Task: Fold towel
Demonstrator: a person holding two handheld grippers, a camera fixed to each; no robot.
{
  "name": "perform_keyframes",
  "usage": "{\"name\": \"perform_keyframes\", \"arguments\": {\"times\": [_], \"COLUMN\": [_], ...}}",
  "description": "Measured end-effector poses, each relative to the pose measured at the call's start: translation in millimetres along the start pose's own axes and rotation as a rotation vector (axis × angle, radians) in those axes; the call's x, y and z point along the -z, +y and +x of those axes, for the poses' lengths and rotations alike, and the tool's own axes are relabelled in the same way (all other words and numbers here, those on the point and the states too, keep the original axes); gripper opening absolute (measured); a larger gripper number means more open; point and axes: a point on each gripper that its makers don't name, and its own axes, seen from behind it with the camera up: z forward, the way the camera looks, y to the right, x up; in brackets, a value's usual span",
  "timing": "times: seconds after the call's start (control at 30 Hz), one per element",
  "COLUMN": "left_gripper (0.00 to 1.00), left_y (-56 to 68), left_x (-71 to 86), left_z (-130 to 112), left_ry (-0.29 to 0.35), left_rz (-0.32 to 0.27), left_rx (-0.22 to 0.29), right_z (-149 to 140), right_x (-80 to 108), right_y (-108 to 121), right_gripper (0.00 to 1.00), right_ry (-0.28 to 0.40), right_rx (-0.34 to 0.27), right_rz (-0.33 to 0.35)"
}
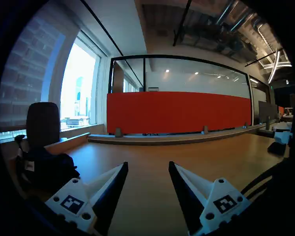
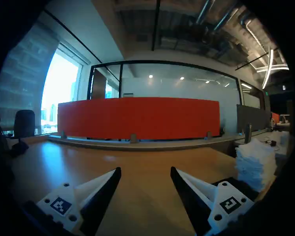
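the left hand-held gripper (image 1: 148, 165) is held low over the wooden bench (image 1: 159, 153), its fingers spread apart with nothing between them. the right hand-held gripper (image 2: 145, 170) is likewise spread and empty, and is pointed along the same bench toward a red partition (image 2: 139, 118) at the far edge. the wood just ahead of both grippers is bare.

a stack of white towels (image 2: 256, 163) is seen in the right gripper view, standing on the bench to the right of that gripper's right finger and somewhat beyond it. its pieces appear folded, though this cannot be told for certain. in the left gripper view an office chair (image 1: 43, 124) and a black bag (image 1: 49, 169) are seen at the left, by the window.

the step in hand is judged to be the very start of a fold, since nothing is gripped and no cloth is spread. a towel would first have to be brought onto the open wood and laid flat. the right hand-held gripper is the better placed for this, as the stack is on its side. only the top piece should be pinched, near an edge, so that the stack is not dragged or toppled.
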Motion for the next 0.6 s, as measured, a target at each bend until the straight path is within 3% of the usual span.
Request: {"name": "perform_keyframes", "arguments": {"times": [0.6], "left_gripper": [0.75], "left_y": [-0.6], "left_x": [0.0], "left_z": [0.5], "left_ry": [0.0], "left_rz": [0.0], "left_rx": [0.0], "right_z": [-0.7], "right_x": [-0.3], "right_y": [-2.7], "right_gripper": [1.0], "right_ry": [-0.001], "right_rx": [-0.001], "right_rz": [0.012]}}
